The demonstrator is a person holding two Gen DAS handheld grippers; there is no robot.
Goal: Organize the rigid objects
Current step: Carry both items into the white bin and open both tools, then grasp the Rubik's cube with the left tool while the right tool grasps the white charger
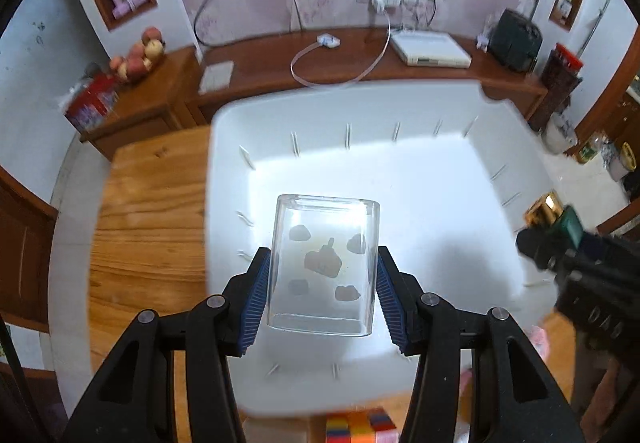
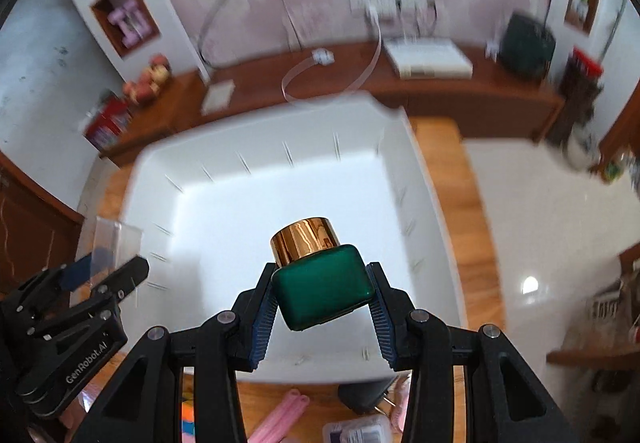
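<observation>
My left gripper is shut on a clear rectangular cup with faint grey shapes printed on it, held above the white plastic bin. In the right wrist view my right gripper is shut on a green bottle with a shiny gold cap, also over the white bin. The right gripper with the green bottle shows at the right edge of the left wrist view. The left gripper and the clear cup show at the lower left of the right wrist view.
The bin stands on a wooden table. A colourful cube, pink sticks, a dark plug and a small clear box lie on the table in front of the bin. A long wooden cabinet runs behind.
</observation>
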